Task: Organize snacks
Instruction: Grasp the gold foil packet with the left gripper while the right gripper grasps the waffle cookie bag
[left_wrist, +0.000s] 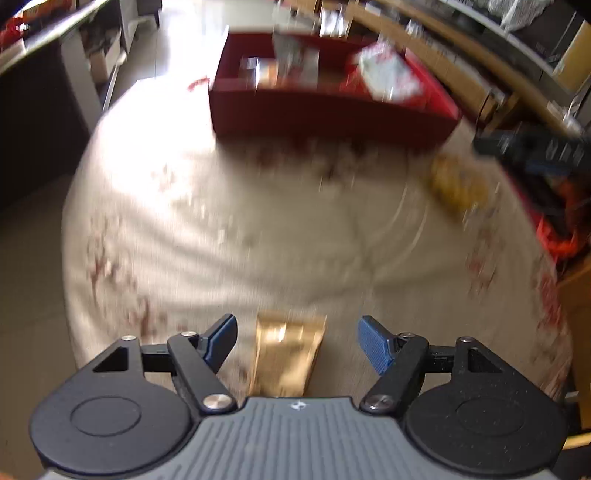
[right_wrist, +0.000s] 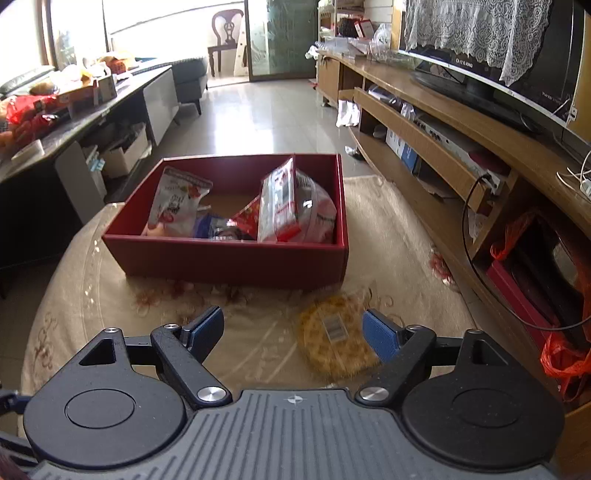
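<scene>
Right then, the left gripper (left_wrist: 297, 341) hung over the cloth-covered bench (left_wrist: 221, 236) with its jaws spread wide, a gold snack packet (left_wrist: 286, 356) lying on the cloth between them, touched by neither, in a view heavily blurred. Over on the right, the right gripper (right_wrist: 293, 332) also had its jaws spread, gripping nothing, with a round yellow snack pack (right_wrist: 334, 338) with a barcode label flat on the bench just beside its right-hand finger. Beyond both sat the red box (right_wrist: 229, 258), already holding several snack bags (right_wrist: 280, 203), some leaning upright against each other.
</scene>
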